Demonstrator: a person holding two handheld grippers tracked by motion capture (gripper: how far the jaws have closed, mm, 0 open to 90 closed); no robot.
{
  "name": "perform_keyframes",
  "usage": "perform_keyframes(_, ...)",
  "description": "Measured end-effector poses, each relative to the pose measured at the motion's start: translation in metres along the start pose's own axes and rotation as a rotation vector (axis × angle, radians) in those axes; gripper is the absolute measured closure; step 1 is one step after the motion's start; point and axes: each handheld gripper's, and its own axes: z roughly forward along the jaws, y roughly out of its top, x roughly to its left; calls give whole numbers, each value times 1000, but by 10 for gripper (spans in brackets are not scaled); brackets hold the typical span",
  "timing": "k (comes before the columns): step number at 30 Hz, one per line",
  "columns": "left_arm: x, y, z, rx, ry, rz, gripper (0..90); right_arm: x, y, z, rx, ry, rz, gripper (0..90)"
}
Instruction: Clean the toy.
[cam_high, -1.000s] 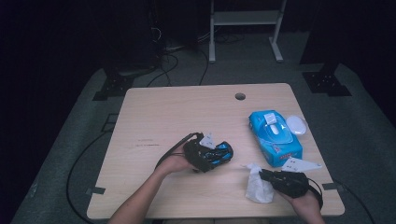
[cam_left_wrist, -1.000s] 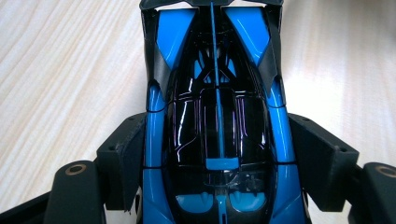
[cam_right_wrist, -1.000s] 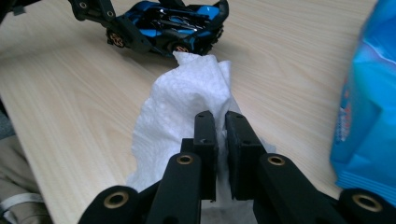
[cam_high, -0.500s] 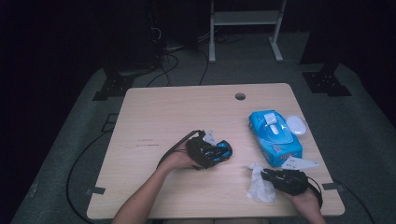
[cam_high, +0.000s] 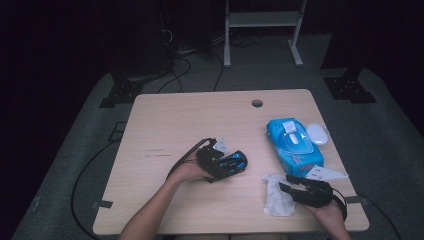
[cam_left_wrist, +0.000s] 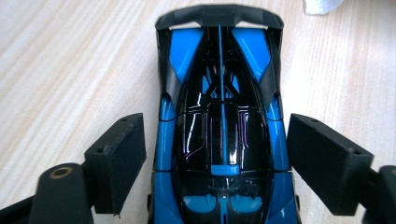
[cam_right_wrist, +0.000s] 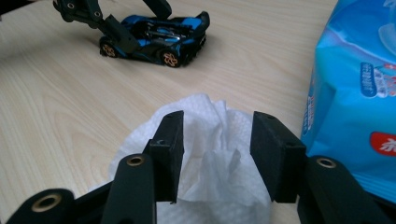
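Note:
A blue and black toy car (cam_high: 236, 161) stands on the wooden table (cam_high: 190, 120). My left gripper (cam_high: 226, 165) straddles the car (cam_left_wrist: 219, 93) from its front. Its jaws have just been opening, and a thin gap shows between each pad and the car's sides. A crumpled white wipe (cam_high: 275, 200) lies near the front right edge. My right gripper (cam_high: 286, 184) stands over the wipe (cam_right_wrist: 205, 112). Its jaws have also just been opening, so the pads (cam_right_wrist: 170, 140) stand clear of the wipe between them. The right gripper view shows the car (cam_right_wrist: 159, 39) and the left gripper (cam_right_wrist: 140, 21) farther off.
A blue pack of wet wipes (cam_high: 294, 145) lies at the right, close beside my right gripper (cam_right_wrist: 359, 93). A white oval lid (cam_high: 317, 134) sits next to the pack, and a white scrap (cam_high: 325, 173) lies in front of it. Another white scrap (cam_high: 222, 146) lies behind the car. A cable hole (cam_high: 257, 103) is at the back.
The right gripper's jaws have spread apart and let go of the wipe, which rests on the table. Both hands have stayed in place, and the car has not moved.

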Motion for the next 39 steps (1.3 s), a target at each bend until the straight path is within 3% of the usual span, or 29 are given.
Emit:
perform_keyframes(9, -1, -7, -17, -58, 26, -21, 158, 1, 2, -3, -29, -1, 0, 511)
perform_keyframes(20, -6, -23, -39, -93, 51, -30, 149, 3, 4, -2, -32, -2, -7, 501)
perform_keyframes(39, -15, -44, -51, -109, 59, -52, 136, 4, 1, -1, -23, -2, -1, 489)
